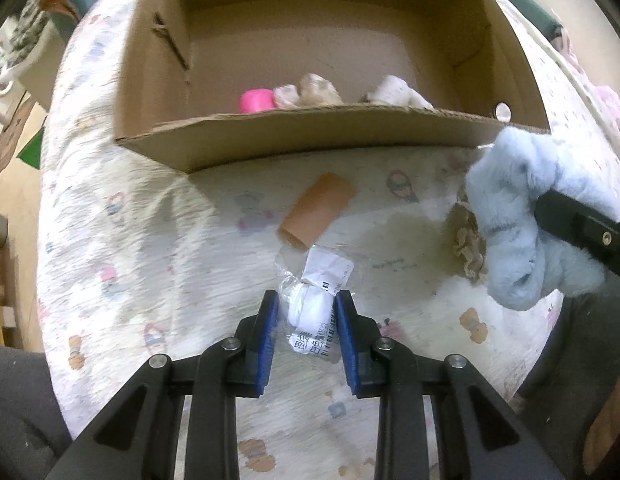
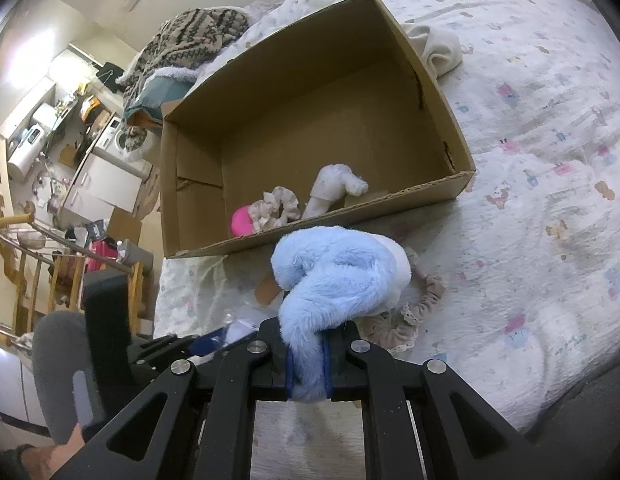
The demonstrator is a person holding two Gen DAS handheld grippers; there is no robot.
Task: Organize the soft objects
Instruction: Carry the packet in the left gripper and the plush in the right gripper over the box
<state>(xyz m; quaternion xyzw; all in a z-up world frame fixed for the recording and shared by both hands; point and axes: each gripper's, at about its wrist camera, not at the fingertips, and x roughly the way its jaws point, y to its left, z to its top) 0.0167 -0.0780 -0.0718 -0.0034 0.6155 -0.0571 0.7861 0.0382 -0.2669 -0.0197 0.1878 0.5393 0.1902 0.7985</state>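
My left gripper [image 1: 306, 312] is shut on a white soft bundle in a clear plastic bag [image 1: 312, 312], its blue pads pressing both sides, just above the patterned bedsheet [image 1: 122, 240]. My right gripper [image 2: 307, 356] is shut on a fluffy light-blue plush [image 2: 338, 272], also in the left wrist view as the plush [image 1: 510, 216] at the right. An open cardboard box [image 1: 294, 136] lies ahead; the box [image 2: 390, 128] holds a pink object [image 2: 241, 220], a beige scrunchie [image 2: 276, 206] and a white soft toy [image 2: 336, 188].
An orange-brown cardboard tube [image 1: 316, 210] lies on the sheet in front of the box. A beige lace scrunchie [image 1: 468, 244] rests under the blue plush. A cream cloth [image 2: 438, 50] sits behind the box. A patterned blanket [image 2: 190, 40] lies far left, with room clutter beyond.
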